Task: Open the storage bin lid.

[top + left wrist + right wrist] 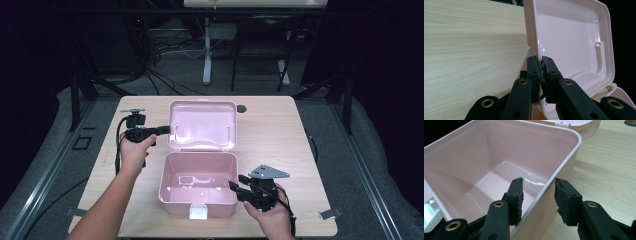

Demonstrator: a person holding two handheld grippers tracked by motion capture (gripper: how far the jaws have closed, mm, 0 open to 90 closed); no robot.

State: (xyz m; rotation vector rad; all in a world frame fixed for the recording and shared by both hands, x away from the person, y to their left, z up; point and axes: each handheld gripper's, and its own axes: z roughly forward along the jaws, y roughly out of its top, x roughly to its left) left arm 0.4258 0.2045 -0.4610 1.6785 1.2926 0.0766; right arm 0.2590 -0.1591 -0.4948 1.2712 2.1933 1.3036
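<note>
Jaws of the left gripper [541, 65] pinch the rim of the pink box's open lid [571, 37], centre of the frame. Right gripper [538, 195] straddles the box [499, 165] side wall, pads apart and not pressing. Risk: pulling the lid before the right jaws clamp could drag or tip the box on the table [280, 130].

The right tool [537, 202] straddles the pink box's wall [554, 182], its jaws apart, untouching.
</note>
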